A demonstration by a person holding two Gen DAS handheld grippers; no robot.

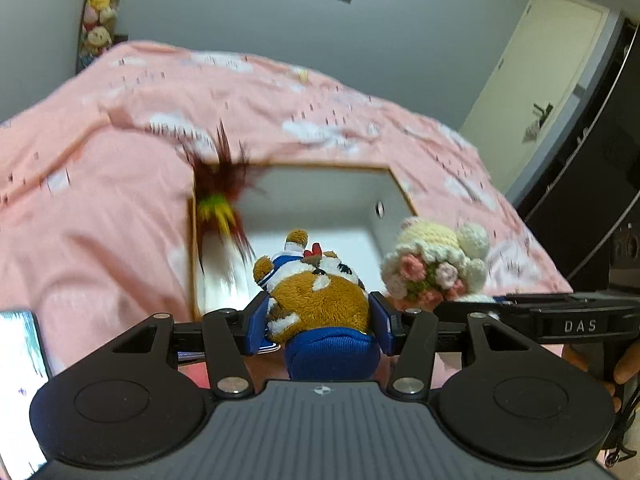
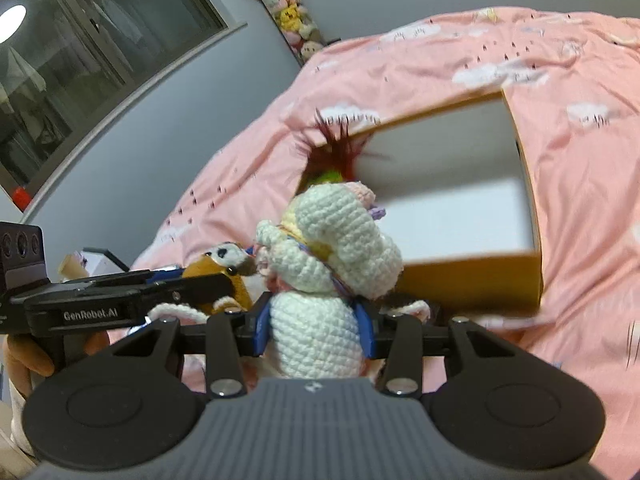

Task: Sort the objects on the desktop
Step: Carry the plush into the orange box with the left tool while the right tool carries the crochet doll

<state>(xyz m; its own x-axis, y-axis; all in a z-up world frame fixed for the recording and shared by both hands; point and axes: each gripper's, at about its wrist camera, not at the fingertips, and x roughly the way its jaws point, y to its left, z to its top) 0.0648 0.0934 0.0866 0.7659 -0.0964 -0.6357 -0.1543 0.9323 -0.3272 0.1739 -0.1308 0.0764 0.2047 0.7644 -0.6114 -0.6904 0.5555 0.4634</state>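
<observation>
Fuzzy brown plush (image 1: 320,300) clamped in left gripper (image 1: 320,322); right gripper (image 2: 314,330) squeezes knobbly crocheted doll (image 2: 316,320) beside open cardboard box (image 2: 472,280).

Plush toy (image 1: 320,300) – fuzzy pile; crochet doll (image 2: 320,240) – knobbly yarn; box (image 2: 472,276) matt cardboard; bedspread (image 1: 100,220) soft cloth.

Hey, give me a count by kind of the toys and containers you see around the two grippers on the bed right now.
Plush toys: 1, the brown plush toy in the left gripper.
Crocheted dolls: 1, the white crocheted doll in the right gripper.
Feather toys: 1, the feather toy at the box's edge.
Boxes: 1, the open cardboard box.
Total: 4.
</observation>
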